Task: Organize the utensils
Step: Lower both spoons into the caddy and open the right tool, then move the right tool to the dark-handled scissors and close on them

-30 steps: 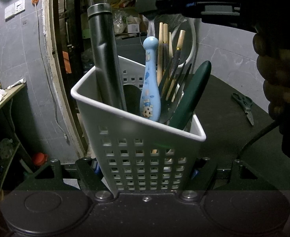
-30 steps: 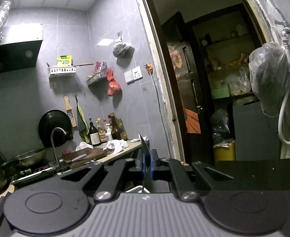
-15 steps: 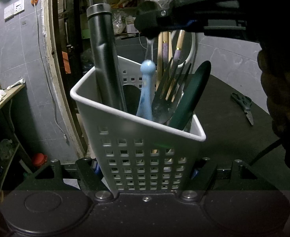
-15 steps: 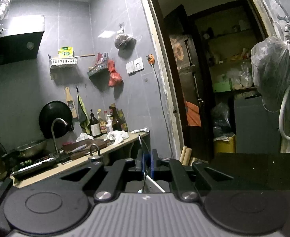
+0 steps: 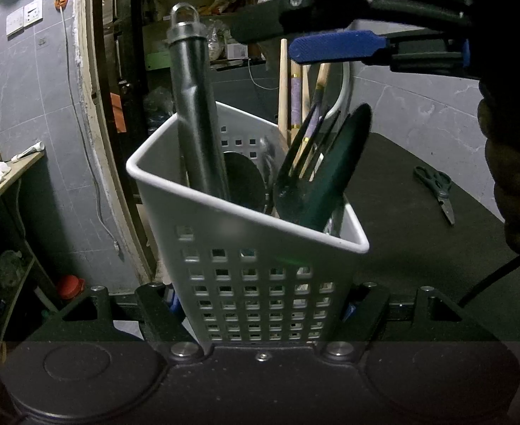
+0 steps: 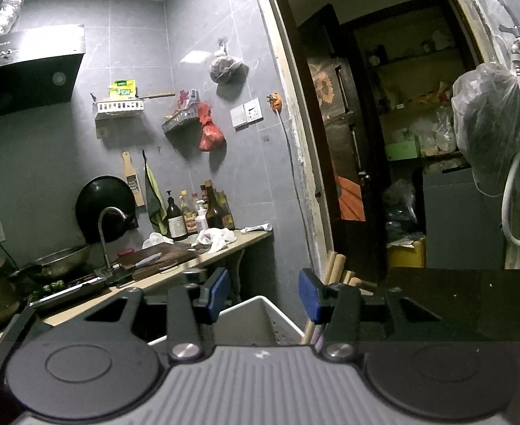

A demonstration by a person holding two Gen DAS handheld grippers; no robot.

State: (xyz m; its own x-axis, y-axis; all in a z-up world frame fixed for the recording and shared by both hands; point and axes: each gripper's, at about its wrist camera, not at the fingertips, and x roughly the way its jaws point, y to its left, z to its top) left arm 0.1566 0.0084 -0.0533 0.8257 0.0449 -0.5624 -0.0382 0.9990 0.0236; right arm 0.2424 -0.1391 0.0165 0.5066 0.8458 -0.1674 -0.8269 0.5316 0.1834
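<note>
Basket (image 5: 256, 283) sits clamped between our left tongs (image 5: 260, 313) in the left wrist view, tilted, standing at the edge of the dark tabletop (image 5: 419, 233) with its ladle handle (image 5: 196, 120), fork (image 5: 306, 163) and chopsticks (image 5: 284, 85); we keep that hold firm. The blue spoon seen a second ago is dropped out of sight inside.

Right wrist view: our right tongs (image 6: 265, 294) have just been opening and stand apart, empty, above the basket rim (image 6: 260, 301). We lift clear before fetching the scissors (image 5: 436, 191).

No lettering can be read. At 11 o'clock on the wall shelf (image 6: 119, 107) in the right wrist view, a green-and-yellow packet (image 6: 123, 88) bears print too small to read.
</note>
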